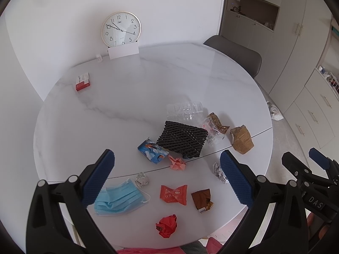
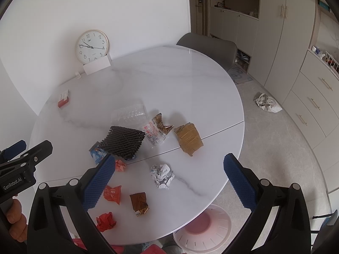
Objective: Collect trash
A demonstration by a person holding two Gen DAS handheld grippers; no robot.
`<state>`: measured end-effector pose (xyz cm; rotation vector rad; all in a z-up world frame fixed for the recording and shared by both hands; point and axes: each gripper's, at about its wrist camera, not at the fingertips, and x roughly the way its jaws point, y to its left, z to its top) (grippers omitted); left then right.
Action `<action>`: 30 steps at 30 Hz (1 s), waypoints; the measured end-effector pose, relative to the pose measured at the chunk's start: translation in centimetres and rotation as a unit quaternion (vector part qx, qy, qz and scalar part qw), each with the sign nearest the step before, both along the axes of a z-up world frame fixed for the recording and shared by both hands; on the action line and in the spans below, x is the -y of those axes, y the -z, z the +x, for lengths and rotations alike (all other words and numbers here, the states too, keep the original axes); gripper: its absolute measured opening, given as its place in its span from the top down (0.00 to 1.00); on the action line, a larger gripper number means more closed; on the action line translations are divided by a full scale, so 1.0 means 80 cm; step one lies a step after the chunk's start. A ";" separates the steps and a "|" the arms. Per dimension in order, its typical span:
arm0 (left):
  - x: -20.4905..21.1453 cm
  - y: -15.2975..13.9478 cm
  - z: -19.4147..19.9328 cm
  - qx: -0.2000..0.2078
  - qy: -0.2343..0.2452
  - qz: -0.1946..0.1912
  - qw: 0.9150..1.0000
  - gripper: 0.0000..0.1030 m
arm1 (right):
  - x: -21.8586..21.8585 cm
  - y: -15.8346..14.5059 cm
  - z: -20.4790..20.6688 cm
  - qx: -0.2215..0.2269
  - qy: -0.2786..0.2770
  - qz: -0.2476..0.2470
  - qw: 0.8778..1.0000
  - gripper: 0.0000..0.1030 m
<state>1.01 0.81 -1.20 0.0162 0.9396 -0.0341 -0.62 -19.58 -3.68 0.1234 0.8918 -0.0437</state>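
Both the left gripper (image 1: 167,176) and the right gripper (image 2: 169,178) are hovering with fingers spread wide, gripping nothing. Below them, crumpled trash is lying across the round, glossy white marble counter (image 1: 131,89): a red paper wad (image 1: 167,225) nearest, a pleated blue mask (image 1: 118,200), a black foam net (image 1: 183,138). Farther back, a round clock (image 1: 121,29) is leaning against the wall.

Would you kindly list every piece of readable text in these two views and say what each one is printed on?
"DAS": on the right tool, seen from the left wrist.
"GenRobot.AI": on the left tool, seen from the right wrist.
Numerals 1 to 12: on the wall clock.
Print on the red box, orange wrapper and clear snack bag: too blurred to read.
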 end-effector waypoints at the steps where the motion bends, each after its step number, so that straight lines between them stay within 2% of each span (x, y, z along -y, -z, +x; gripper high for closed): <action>1: -0.001 0.000 0.000 0.000 0.000 -0.001 1.000 0.08 | 0.000 0.000 0.000 0.000 0.000 0.000 1.000 0.02; 30: -0.006 0.000 -0.001 -0.003 0.001 -0.001 1.000 0.08 | -0.003 0.004 -0.008 -0.002 0.000 0.001 1.000 0.02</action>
